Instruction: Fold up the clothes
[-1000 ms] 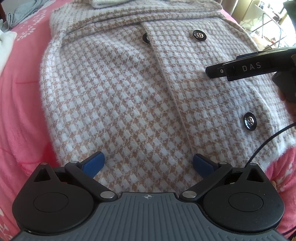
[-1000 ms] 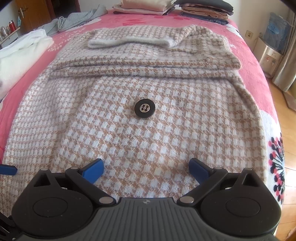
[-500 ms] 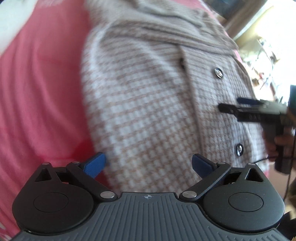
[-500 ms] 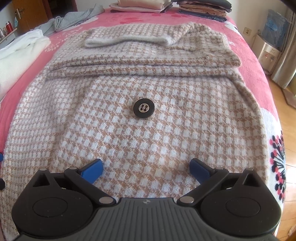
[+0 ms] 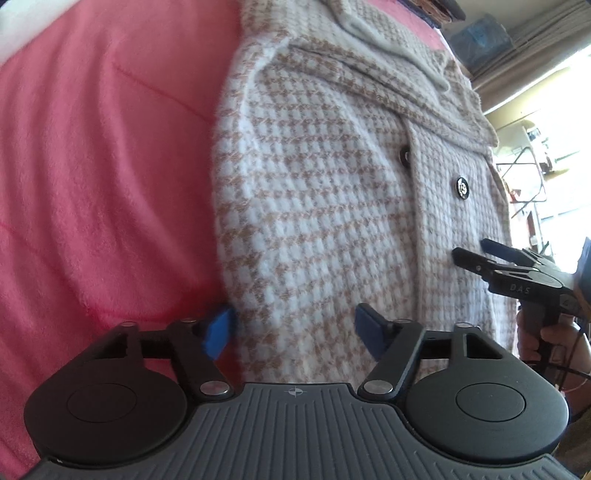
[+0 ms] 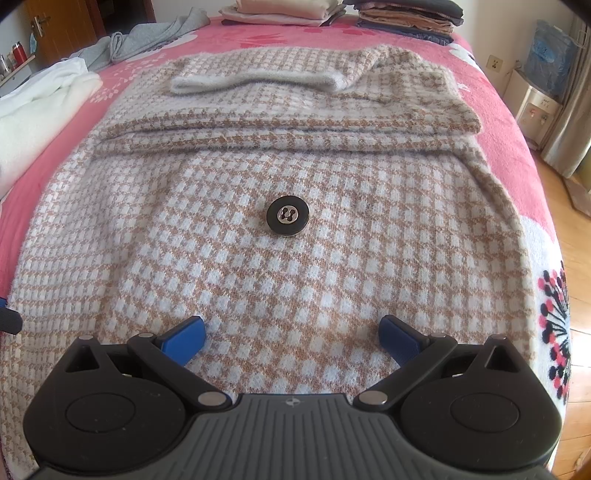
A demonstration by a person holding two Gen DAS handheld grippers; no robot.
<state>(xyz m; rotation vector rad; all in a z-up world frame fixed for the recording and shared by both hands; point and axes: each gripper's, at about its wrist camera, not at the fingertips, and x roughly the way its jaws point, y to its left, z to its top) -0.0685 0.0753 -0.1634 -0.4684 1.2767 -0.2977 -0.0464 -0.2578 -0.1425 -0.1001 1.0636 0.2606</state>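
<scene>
A beige-and-white houndstooth coat (image 6: 295,258) with black buttons (image 6: 287,215) lies flat on the pink bed, its sleeves folded across the top. It also shows in the left wrist view (image 5: 314,192). My left gripper (image 5: 295,328) is open and empty, low at the coat's left bottom edge, its jaws astride that edge. My right gripper (image 6: 291,338) is open and empty, just above the coat's lower hem below a button. It shows from the side in the left wrist view (image 5: 476,253).
The pink bedspread (image 5: 103,166) lies left of the coat. A white blanket (image 6: 40,110) and grey garment (image 6: 147,37) lie at the left. Folded clothes stacks (image 6: 402,14) sit at the bed's far end. The bed's right edge (image 6: 554,295) drops to a wooden floor.
My left gripper has swung left and down, from over the coat's middle to its left bottom edge. My right gripper has hardly moved.
</scene>
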